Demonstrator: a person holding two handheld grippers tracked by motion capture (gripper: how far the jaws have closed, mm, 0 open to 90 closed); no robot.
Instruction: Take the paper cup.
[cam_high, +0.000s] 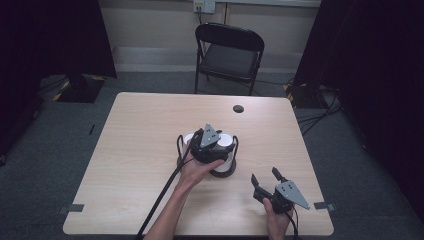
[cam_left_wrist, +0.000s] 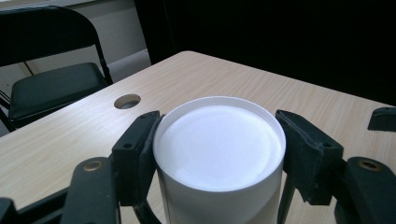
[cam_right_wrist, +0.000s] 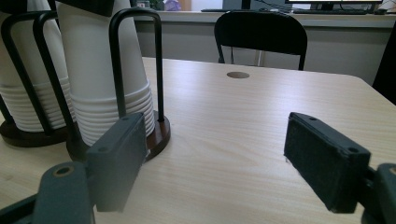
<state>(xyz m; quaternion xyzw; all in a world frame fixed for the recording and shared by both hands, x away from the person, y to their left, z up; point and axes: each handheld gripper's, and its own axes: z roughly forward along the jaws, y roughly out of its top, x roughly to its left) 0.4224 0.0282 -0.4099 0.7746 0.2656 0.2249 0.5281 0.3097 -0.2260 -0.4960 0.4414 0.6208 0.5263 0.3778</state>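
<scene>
High view: left gripper (cam_high: 209, 141) at centre frame, on top of the paper cup stack (cam_high: 226, 141) in its wire holder (cam_high: 223, 171); right gripper (cam_high: 265, 180) lower right, jaws spread, holding nothing

Left gripper view: pads pinching the top cup (cam_left_wrist: 219, 144) at both sides, mid frame; best lifted straight up, squeezed gently to spare the thin wall

Right gripper view: stacks at upper left, open jaws beside the holder's base (cam_right_wrist: 156, 135), ready to steady it

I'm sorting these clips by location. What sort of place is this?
Probably a lab or office room set up for recording: a bare wooden table on grey carpet, dark curtains on both sides, a folding chair, and monitors on a desk behind.
</scene>
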